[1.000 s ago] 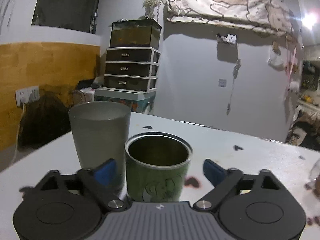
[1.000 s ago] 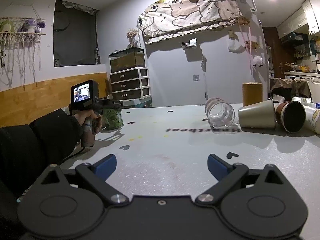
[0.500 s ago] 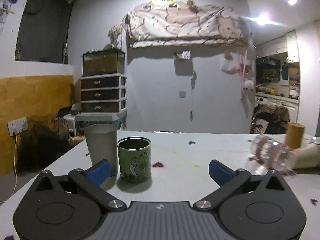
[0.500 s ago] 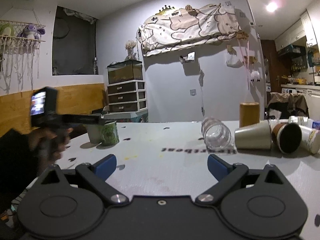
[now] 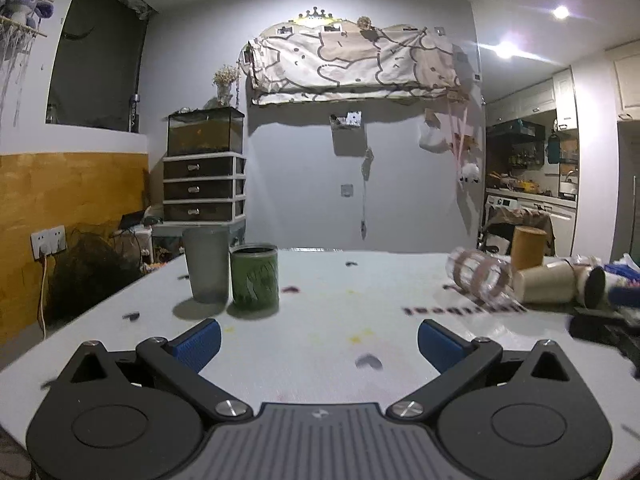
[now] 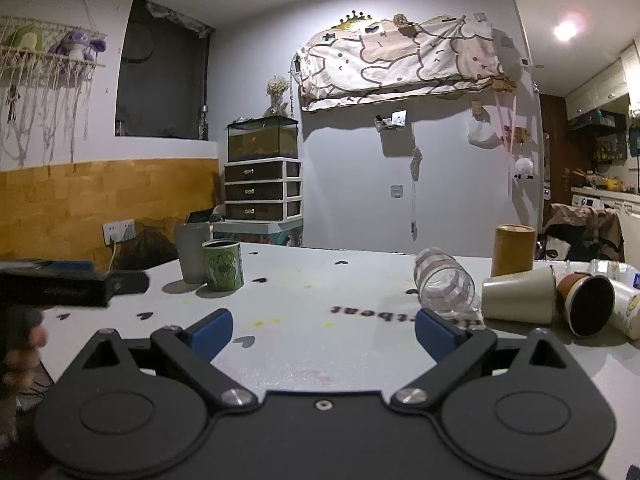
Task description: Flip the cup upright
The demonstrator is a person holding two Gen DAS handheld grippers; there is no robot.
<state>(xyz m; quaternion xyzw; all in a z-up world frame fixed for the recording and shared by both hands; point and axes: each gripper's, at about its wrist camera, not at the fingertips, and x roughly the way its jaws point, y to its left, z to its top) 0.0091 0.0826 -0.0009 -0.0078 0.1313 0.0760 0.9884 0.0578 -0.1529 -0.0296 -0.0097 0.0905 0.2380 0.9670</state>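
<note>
Now green cup [image 5: 255,276] upright beside grey cup [image 5: 208,265]; both grippers wide, empty.

Dim room, ceiling lights [image 5: 561,12] flaring – fisheye bending, slight blur

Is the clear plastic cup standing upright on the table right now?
No, the clear plastic cup lies on its side on the table, its open mouth facing the camera.

Clear ribbed cup [image 6: 444,286] lies on its side, mouth facing the right gripper [image 6: 323,330], beyond its right fingertip.
</note>
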